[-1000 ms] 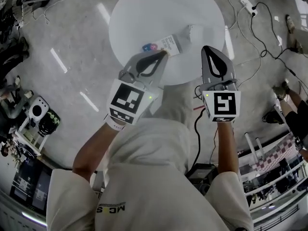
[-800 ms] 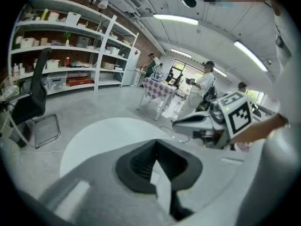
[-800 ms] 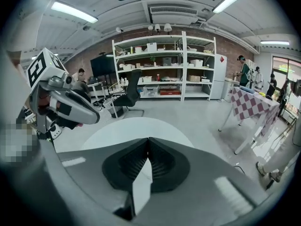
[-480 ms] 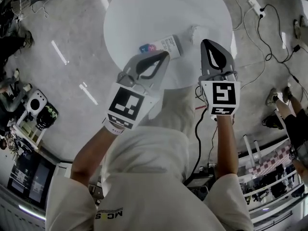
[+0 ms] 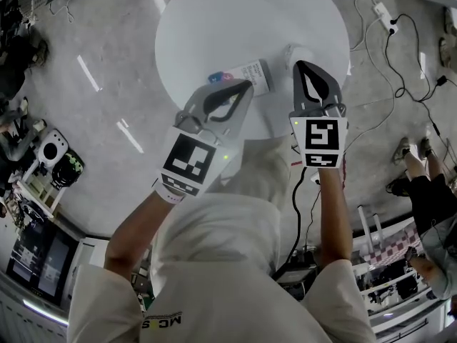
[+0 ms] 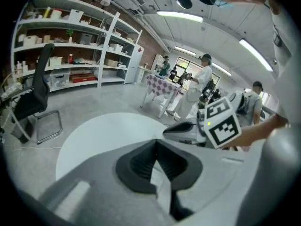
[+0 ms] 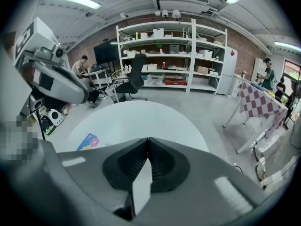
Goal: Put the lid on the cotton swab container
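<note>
On the round white table [image 5: 214, 20] the cotton swab container [image 5: 250, 72] lies on its side, a blue and pink label [image 5: 220, 76] at its left end. That label [image 7: 91, 141] also shows in the right gripper view. A small white piece, apparently the lid [image 5: 293, 50], lies to the container's right. My left gripper [image 5: 248, 84] is shut and empty, its tip just short of the container. My right gripper [image 5: 300, 64] is shut and empty too, its tip right before the lid. Both jaw pairs [image 6: 156, 141] [image 7: 148, 139] meet over the table's near edge.
Cables [image 5: 400, 41] run over the grey floor right of the table. A white device [image 5: 53, 159] stands on the floor at the left. Shelving [image 7: 174, 55], an office chair [image 7: 135, 74], a checkered table [image 7: 258, 102] and several people lie beyond the table.
Both grippers have crept a little forward over the table's edge; the right tip now sits closer to the lid. Both stay shut.
</note>
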`<state>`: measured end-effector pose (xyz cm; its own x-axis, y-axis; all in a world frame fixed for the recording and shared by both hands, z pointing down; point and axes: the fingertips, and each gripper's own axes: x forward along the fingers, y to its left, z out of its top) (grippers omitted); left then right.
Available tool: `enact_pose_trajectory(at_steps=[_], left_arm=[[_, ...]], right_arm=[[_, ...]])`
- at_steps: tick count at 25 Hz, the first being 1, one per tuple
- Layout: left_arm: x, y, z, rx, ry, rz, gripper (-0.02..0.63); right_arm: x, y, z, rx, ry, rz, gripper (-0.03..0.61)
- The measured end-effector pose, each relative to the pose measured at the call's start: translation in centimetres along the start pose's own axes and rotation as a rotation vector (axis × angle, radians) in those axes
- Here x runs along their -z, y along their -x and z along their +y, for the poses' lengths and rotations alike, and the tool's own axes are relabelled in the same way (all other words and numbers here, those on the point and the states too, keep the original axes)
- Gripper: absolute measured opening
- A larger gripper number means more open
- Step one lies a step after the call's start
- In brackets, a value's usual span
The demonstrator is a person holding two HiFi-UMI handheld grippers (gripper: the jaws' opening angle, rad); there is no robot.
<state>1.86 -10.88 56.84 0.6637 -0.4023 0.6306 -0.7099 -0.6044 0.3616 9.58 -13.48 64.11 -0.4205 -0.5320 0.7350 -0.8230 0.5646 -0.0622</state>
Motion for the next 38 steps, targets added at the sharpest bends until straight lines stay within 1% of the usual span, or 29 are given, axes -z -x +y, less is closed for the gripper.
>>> enact_pose_trajectory(at_steps=[6, 10, 15, 18, 30, 38], left_arm=[[-0.1, -0.1, 0.0, -0.002, -0.002, -0.001, 0.000], [-0.1, 0.6, -0.3, 0.007, -0.012, -0.007, 0.000], [-0.1, 2.1, -0.6, 0.007, -0.026, -0.021, 0.000], [-0.6, 3.3, -1.3, 0.016, -0.037, -0.034, 0.000], [-3.8, 9.1, -5.1, 0.057, -0.094, -0.086, 0.000], [-6.8, 14.0, -8.2, 0.065, -0.093, -0.146, 0.000]], right_arm=[[0.2, -0.2, 0.0, 0.002, -0.007, 0.034, -0.002], [0.2, 0.2, 0.0, 0.016, -0.039, 0.029, -0.002], [-0.4, 1.8, 1.1, 0.019, -0.024, 0.009, -0.002], [-1.4, 3.7, 1.9, 0.025, -0.011, -0.007, -0.002], [-6.6, 12.2, 4.6, 0.078, -0.029, -0.107, -0.002], [-10.3, 19.1, 6.3, 0.110, -0.051, -0.187, -0.002]])
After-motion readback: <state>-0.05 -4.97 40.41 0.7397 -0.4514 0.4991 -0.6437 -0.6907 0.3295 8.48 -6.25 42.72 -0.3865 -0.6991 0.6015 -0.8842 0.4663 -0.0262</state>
